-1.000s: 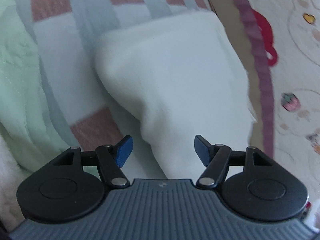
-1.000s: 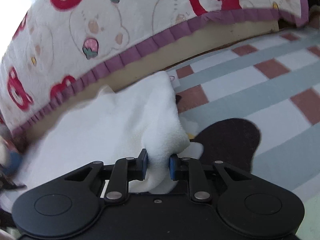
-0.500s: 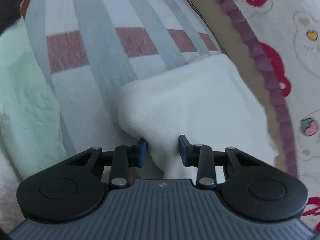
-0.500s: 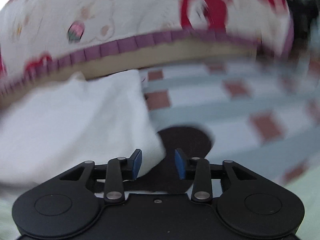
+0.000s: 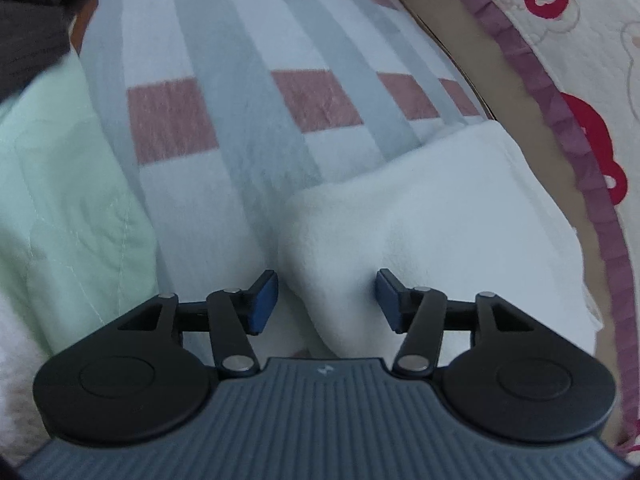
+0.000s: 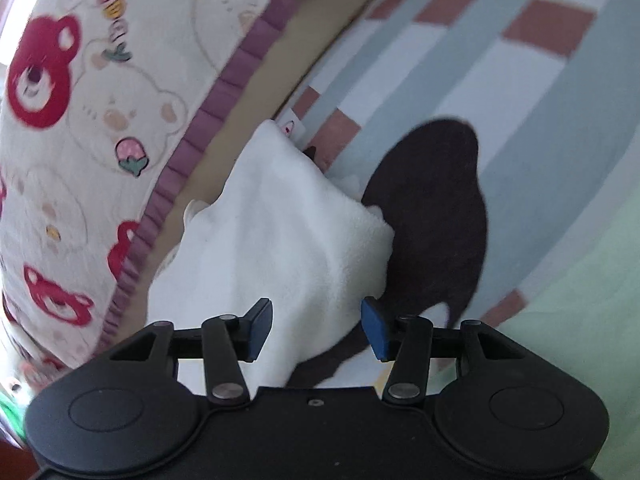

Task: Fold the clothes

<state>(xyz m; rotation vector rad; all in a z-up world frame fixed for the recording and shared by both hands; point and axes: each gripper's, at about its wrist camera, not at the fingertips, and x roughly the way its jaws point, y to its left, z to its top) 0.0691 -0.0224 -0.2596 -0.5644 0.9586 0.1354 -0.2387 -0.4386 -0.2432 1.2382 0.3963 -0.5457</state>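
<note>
A white fleece garment [image 5: 432,216] lies folded on the checked blanket, against a tan edge. My left gripper [image 5: 326,300] points down at the garment's near corner. Its jaws are opening, with a ridge of white cloth between the blue pads [image 5: 264,300] and no squeeze showing. In the right wrist view the same white garment [image 6: 288,224] lies partly over a dark brown cloth patch [image 6: 440,216]. My right gripper [image 6: 316,328] is also opening. A flap of the white cloth sits loose between its fingers [image 6: 374,330].
The checked blanket [image 5: 248,92] in grey, white and pink covers the surface. A mint green quilt [image 5: 60,200] lies at the left. A bear-print cover [image 6: 80,120] with a purple frill [image 5: 560,120] borders the garment. A dark cloth [image 5: 32,20] sits at the far left corner.
The right gripper let go of the white corner it was pinching, spread its jaws and rolled. The left gripper narrowed onto the fold, then widened again, tilting so more blanket shows.
</note>
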